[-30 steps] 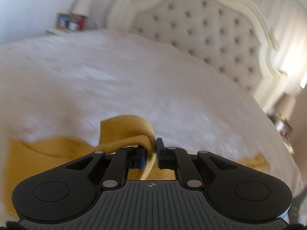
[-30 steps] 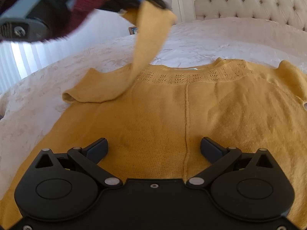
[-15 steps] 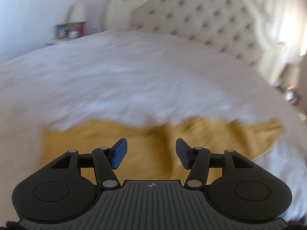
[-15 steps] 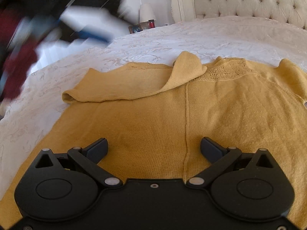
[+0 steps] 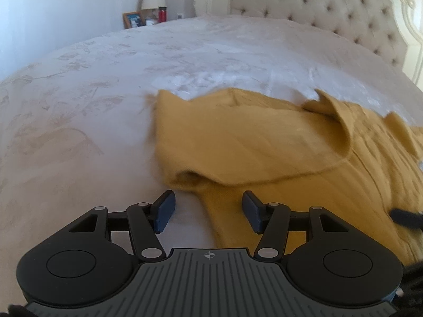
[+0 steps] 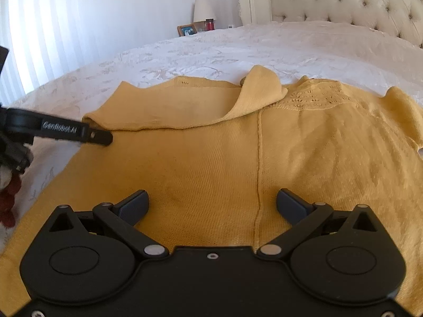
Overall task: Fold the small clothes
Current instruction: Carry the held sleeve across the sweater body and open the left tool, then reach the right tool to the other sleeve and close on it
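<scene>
My left gripper (image 5: 208, 208) jaws apart, empty, at yellow sweater's (image 6: 211, 158) left side edge. Right gripper (image 6: 211, 206) apart, hovering over its middle. Sweater flat on bed (image 5: 105, 79), left sleeve (image 6: 185, 105) folded in. Next, probably: grab side edge, fold inward. Nothing blocking; lamp (image 6: 203, 10), photo frame (image 6: 187, 29) far off.

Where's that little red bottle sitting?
In the right wrist view the red bottle stands on the far nightstand, beside the lamp and picture frame, left of the headboard.
</scene>
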Available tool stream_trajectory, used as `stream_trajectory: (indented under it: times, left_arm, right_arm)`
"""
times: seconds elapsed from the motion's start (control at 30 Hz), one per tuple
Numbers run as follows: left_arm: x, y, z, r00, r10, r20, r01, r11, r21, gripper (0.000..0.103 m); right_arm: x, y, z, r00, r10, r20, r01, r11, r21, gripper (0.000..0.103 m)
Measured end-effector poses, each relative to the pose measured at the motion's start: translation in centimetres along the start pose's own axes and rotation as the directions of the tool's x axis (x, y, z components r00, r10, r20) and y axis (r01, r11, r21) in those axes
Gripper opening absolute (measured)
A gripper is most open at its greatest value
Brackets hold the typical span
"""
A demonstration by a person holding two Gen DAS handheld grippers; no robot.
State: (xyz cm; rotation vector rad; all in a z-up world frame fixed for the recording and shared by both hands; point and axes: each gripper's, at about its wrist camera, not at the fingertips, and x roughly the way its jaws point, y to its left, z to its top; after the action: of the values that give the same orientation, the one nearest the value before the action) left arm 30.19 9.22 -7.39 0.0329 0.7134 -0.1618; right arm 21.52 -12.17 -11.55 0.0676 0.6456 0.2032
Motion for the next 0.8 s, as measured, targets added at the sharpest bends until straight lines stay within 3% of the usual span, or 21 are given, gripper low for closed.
stream_trajectory:
  times: [0.2, 0.3, 0.33, 0.47, 0.57, 0.7, 0.73, 0.77, 0.8]
  left_arm:
    - [1.1, 1.8, -0.9, 0.999, -0.027, 0.043, 0.029, 0.998, -0.053, 0.059]
    - [0.9, 1.8, -1.4, 0.998, -0.039, 0.057, 0.041, 0.999, -0.029, 0.060]
    - [0.9, 1.9, -1.3, 0.998, -0.042, 0.054, 0.044, 0.998, -0.041, 0.060]
    - [1.3, 1.9, -0.9, 0.998, -0.051, 0.038, 0.053, 0.998, -0.041, 0.066]
    - [1.4, 2.0, -1.1, 0.997, -0.057, 0.044, 0.060, 0.997, -0.057, 0.067]
    - [1.5, 1.8, -1.3, 0.997, -0.054, 0.053, 0.057, 0.997, -0.050, 0.068]
    - [1.5, 1.8, -1.4, 0.997, -0.055, 0.056, 0.058, 0.997, -0.049, 0.068]
    - [1.5, 1.9, -1.5, 0.997, -0.056, 0.058, 0.059, 0.997, -0.049, 0.068]
    - [1.4, 1.9, -1.5, 0.996, -0.057, 0.061, 0.060, 0.997, -0.049, 0.068]
  right_arm:
    - [0.2, 0.2, 1.1, 0.998, 0.001, -0.066, -0.003, 1.000, -0.031, 0.101]
    - [-0.5, 0.0, 3.0, 0.997, 0.021, -0.077, -0.025, 0.998, -0.053, 0.064]
    - [-0.6, -0.1, 3.8, 0.997, 0.013, -0.074, -0.017, 0.998, -0.061, 0.061]
    - [0.3, -0.5, 8.7, 0.996, -0.078, -0.030, 0.075, 0.991, -0.110, 0.061]
    - [3.3, -0.9, 12.3, 0.988, -0.156, 0.002, 0.155, 0.978, -0.139, 0.062]
    - [8.7, -1.4, 14.8, 0.973, -0.223, -0.066, 0.212, 0.966, -0.150, 0.062]
    - [9.6, -1.5, 14.9, 0.968, -0.236, -0.087, 0.221, 0.963, -0.157, 0.057]
    - [10.6, -1.6, 14.9, 0.961, -0.250, -0.115, 0.229, 0.959, -0.169, 0.026]
    - [10.9, -1.9, 14.8, 0.961, -0.242, -0.134, 0.219, 0.961, -0.171, 0.011]
